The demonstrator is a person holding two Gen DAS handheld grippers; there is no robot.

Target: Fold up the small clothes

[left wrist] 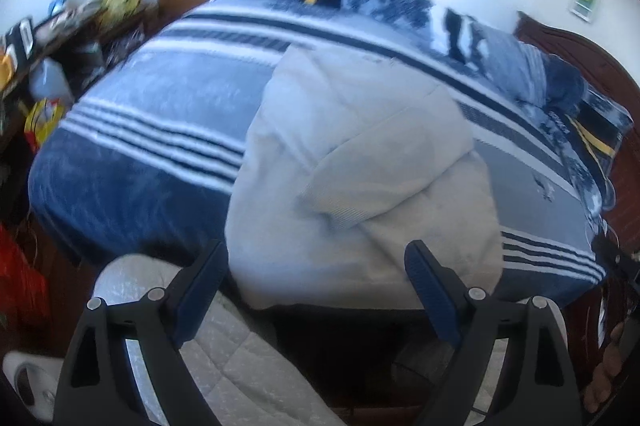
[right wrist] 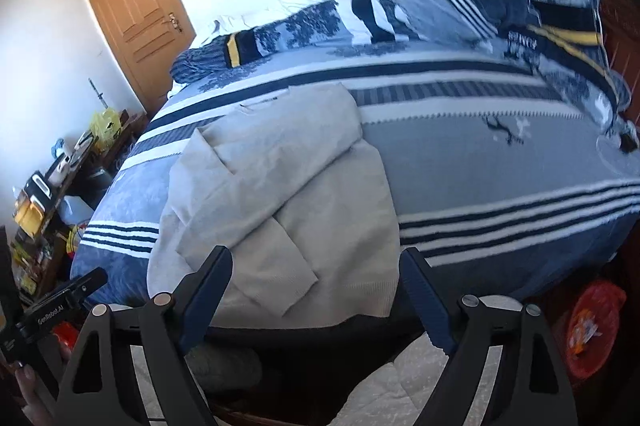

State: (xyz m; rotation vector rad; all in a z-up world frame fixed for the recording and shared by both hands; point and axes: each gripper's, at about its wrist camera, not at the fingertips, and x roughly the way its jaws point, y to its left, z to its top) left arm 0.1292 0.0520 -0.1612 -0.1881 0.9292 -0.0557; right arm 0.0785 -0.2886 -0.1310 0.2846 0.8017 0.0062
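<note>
Pale grey knit sweater (left wrist: 360, 154) (right wrist: 276, 210), lying flat on the blue-and-white striped bedspread (left wrist: 160, 114) (right wrist: 480, 162) near its front edge. Both sleeves are folded inward across the body, ribbed cuffs overlapping at the centre; the hem hangs slightly over the bedspread's edge.

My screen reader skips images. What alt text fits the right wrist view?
A pale grey sweater, sleeves folded across it, lies on a blue striped bed. The open right gripper hovers at its near edge, holding nothing; a wooden door stands behind.

Sweater (right wrist: 276, 210) on bed (right wrist: 500, 162), near edge
</note>
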